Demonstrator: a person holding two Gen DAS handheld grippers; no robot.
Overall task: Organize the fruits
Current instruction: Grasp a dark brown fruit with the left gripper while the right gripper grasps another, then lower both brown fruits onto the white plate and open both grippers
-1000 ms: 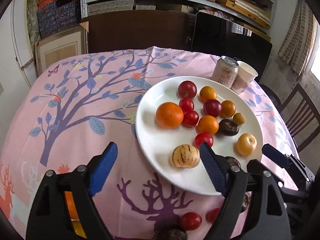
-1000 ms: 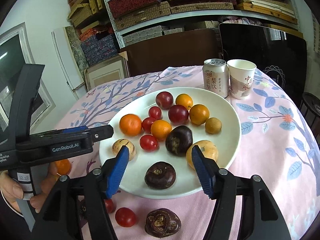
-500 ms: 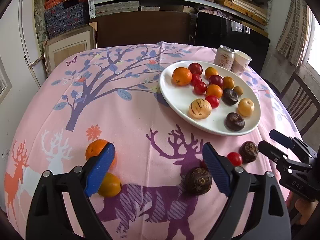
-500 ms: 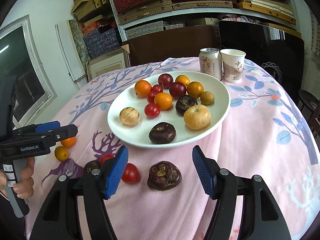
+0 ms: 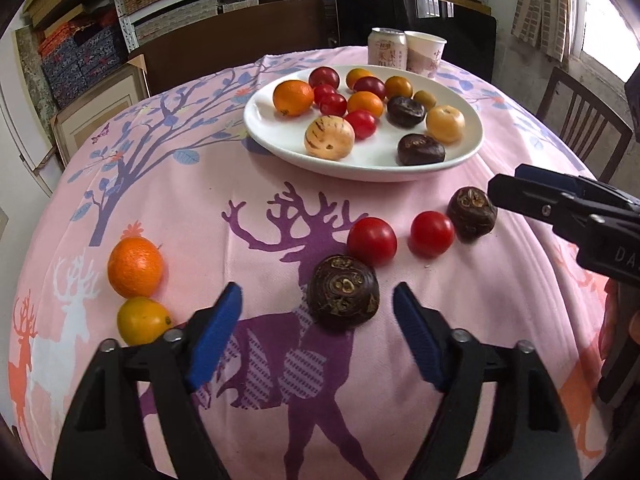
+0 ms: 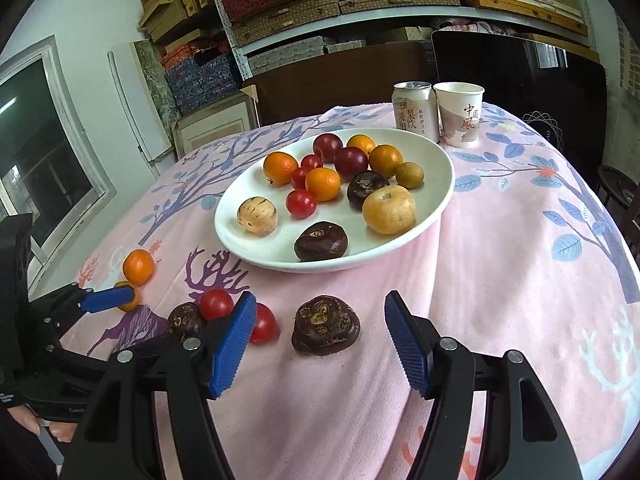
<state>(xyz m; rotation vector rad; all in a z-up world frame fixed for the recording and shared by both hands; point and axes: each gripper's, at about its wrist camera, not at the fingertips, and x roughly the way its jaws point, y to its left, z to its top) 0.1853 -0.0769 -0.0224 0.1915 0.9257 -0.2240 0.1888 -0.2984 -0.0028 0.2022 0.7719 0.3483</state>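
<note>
Low in the left wrist view, the left gripper point(image 5: 316, 334) is closing its fingers around a dark water chestnut point(image 5: 343, 298) on the tabletop point(image 5: 256, 224), pads not yet touching. The right gripper point(image 6: 318, 338) holds half-wide fingers astride another chestnut point(image 6: 326, 325). Each should centre its chestnut, grip gently, then lift toward the white plate point(image 5: 276, 148) at upper centre.

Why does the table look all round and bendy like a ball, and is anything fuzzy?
Left wrist view: the fisheye lens bulges the pink tablecloth and darkens the corners; the fruit looks sharp. Right wrist view: same bulge, the shelves curve, and soft daylight puts only faint shadows under the white plate.
</note>
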